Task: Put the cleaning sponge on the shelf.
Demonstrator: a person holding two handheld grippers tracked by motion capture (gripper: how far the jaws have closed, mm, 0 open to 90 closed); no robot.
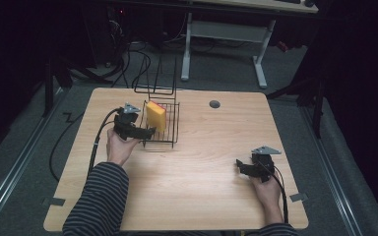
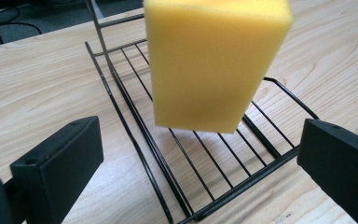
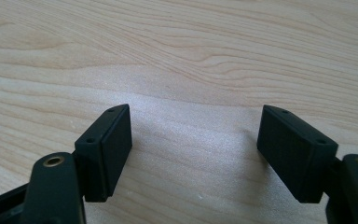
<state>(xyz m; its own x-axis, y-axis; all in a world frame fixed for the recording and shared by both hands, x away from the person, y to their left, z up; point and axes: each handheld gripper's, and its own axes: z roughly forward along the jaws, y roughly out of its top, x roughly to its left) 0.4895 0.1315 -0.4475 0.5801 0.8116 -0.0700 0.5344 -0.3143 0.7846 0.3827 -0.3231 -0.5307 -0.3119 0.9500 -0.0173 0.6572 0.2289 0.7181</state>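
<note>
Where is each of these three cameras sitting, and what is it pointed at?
High view: above the person's side, looking forward and down on the table; striped sleeve, both hands, left gripper, right gripper.
Left gripper view: on that gripper, facing the yellow sponge standing in the wire rack; open jaws.
Right gripper view: facing bare tabletop; open jaws.
Shared: sponge and rack, high and left views.

You have one yellow sponge (image 1: 156, 116), standing in one black wire rack (image 1: 171, 138). One wooden table (image 1: 202, 187), one round hole (image 1: 214, 104) in its top. Two grippers: left gripper (image 1: 145, 132), right gripper (image 1: 239, 166). Two hands, yours.
</note>
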